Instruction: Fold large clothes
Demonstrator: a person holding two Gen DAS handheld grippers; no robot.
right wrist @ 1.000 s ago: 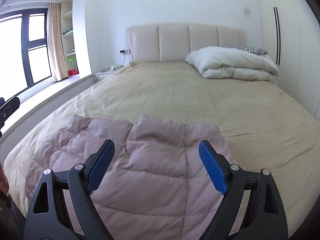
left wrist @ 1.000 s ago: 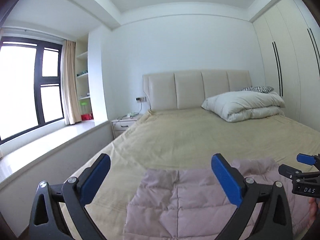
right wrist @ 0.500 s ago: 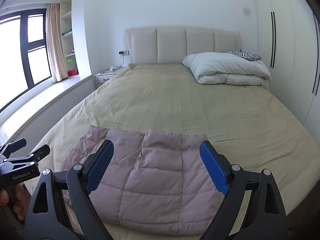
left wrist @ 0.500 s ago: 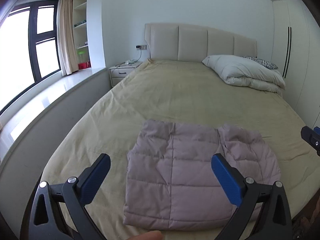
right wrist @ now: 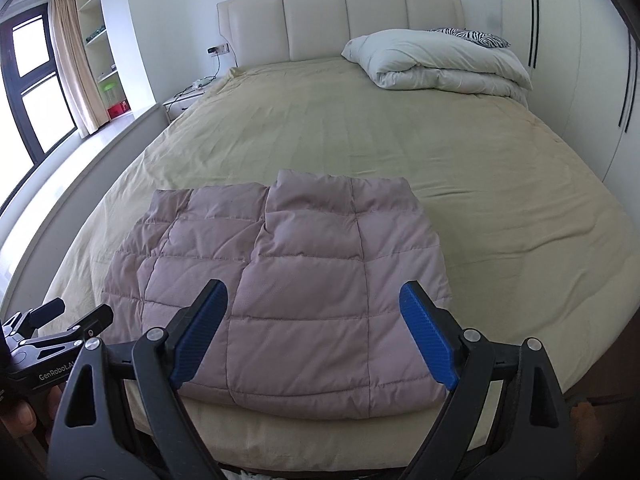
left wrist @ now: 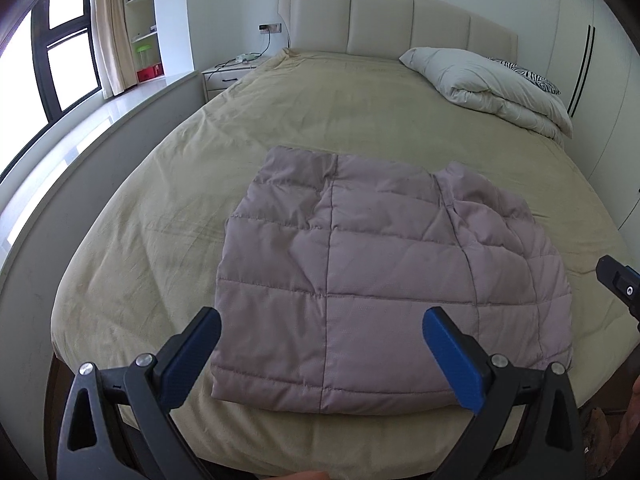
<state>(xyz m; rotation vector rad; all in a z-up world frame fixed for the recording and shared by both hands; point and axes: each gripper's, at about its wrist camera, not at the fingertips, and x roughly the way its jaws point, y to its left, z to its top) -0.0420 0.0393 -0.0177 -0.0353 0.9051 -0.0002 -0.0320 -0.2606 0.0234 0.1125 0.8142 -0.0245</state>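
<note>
Jacket [left wrist: 384, 280] lies folded at bed's [right wrist: 360, 128] 6 o'clock edge — within easy reach. L gripper [left wrist: 320, 354] & R gripper [right wrist: 314, 328] both wide open, holding nothing — prob. fold's done.

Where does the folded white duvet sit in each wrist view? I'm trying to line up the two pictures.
Left wrist view: white duvet at upper right, at the head of the bed, on its right side.
Right wrist view: white duvet at upper right of centre, same spot, zebra-print pillow behind it.
Shared landmark: the padded headboard, just left of the duvet in both.
</note>
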